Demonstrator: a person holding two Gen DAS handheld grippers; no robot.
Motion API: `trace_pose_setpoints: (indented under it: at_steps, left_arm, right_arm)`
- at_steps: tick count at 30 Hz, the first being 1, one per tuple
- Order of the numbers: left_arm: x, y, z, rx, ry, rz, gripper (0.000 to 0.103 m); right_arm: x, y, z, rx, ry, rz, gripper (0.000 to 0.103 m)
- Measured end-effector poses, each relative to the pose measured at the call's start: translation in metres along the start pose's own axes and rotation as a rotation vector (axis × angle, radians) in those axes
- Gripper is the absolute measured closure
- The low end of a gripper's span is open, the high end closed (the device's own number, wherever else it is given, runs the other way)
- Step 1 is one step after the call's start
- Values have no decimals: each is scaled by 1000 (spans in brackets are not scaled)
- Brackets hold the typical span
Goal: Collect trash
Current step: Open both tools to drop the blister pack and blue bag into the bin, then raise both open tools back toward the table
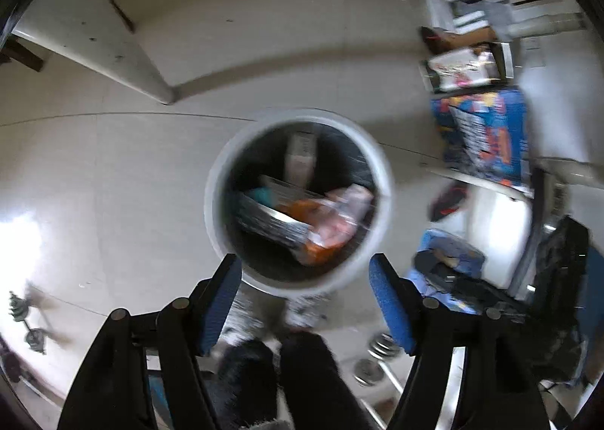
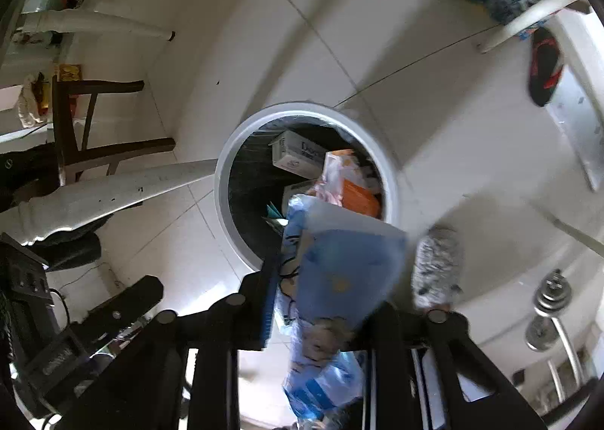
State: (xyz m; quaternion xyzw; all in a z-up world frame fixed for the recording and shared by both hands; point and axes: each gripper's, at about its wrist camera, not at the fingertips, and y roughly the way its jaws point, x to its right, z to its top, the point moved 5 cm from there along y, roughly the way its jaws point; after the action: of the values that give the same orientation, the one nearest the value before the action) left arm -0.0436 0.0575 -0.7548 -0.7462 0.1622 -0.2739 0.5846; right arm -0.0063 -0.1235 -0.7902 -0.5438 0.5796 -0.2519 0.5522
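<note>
A round white trash bin [image 1: 222,181] with a black liner stands on the floor below both grippers; it also shows in the right wrist view [image 2: 226,151]. Inside lie a white carton [image 2: 298,154], an orange and pink wrapper [image 2: 355,188] and a silver packet [image 1: 271,218]. My left gripper [image 1: 305,275] is open and empty above the bin's near rim. My right gripper [image 2: 324,279] is shut on a blue plastic wrapper [image 2: 339,271], held over the bin's near edge.
White tiled floor [image 1: 113,173] surrounds the bin. A white table leg [image 2: 113,192] and a dark wooden chair [image 2: 75,128] stand left. Blue printed boxes [image 1: 487,135] and clutter sit right. Dumbbells [image 2: 551,301] lie nearby. The person's slippered foot [image 2: 434,267] is beside the bin.
</note>
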Motion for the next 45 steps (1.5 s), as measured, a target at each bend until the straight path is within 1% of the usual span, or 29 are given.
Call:
trace_pose_setpoints:
  at_steps: [1, 2, 3, 4, 6, 7, 10, 12, 13, 16, 18, 21, 26, 32, 33, 34, 36, 40, 45]
  left_arm:
    - [-7, 3, 0, 8, 7, 27, 21]
    - [-11, 6, -1, 11, 8, 62, 10]
    - [-14, 7, -2, 14, 6, 81, 8]
    - [-20, 8, -3, 19, 8, 99, 8]
    - [-24, 4, -8, 38, 17, 140, 8]
    - [-26, 1, -9, 56, 21, 154, 8]
    - [-31, -16, -20, 102, 39, 207, 8]
    - [-31, -28, -28, 126, 52, 239, 8]
    - [-30, -29, -29, 130, 55, 242, 8]
    - [-26, -42, -40, 134, 74, 270, 8]
    - [-20, -52, -48, 140, 86, 284, 8]
    - [-10, -70, -60, 150, 103, 294, 8]
    - [6, -103, -78, 163, 117, 278, 8]
    - [19, -157, -99, 178, 114, 249, 8]
    - [21, -170, -103, 182, 110, 245, 8]
    - [23, -178, -107, 185, 111, 239, 8]
    - [28, -200, -114, 195, 114, 233, 8]
    - [33, -238, -129, 215, 117, 219, 8]
    - [39, -287, -149, 236, 116, 204, 8]
  right_arm:
    - [-2, 6, 1, -1, 5, 18, 42]
    - [-2, 12, 2, 0, 9, 39, 36]
    - [-2, 15, 3, 0, 11, 53, 31]
    - [-2, 18, 4, 0, 12, 62, 27]
    - [-6, 15, 2, 0, 4, 91, 22]
    - [-7, 13, 0, 2, -2, 97, 22]
    - [-10, 0, -5, 15, -34, 63, 21]
    - [-12, -14, -10, 36, -72, 6, 21]
    - [-12, -22, -13, 51, -95, -20, 21]
    - [-14, -42, -22, 89, -168, -154, 21]
    - [-16, -56, -32, 104, -217, -260, 21]
    - [-19, -78, -44, 122, -259, -322, 21]
    - [-34, -116, -67, 141, -309, -355, 21]
    - [-62, -168, -97, 160, -362, -381, 21]
    - [-67, -177, -101, 165, -370, -385, 18]
    - [-73, -190, -107, 171, -381, -386, 10]
    - [-83, -208, -116, 173, -400, -380, 1]
    - [-108, -251, -135, 194, -441, -388, 0]
    - [-136, -309, -163, 218, -451, -376, 0]
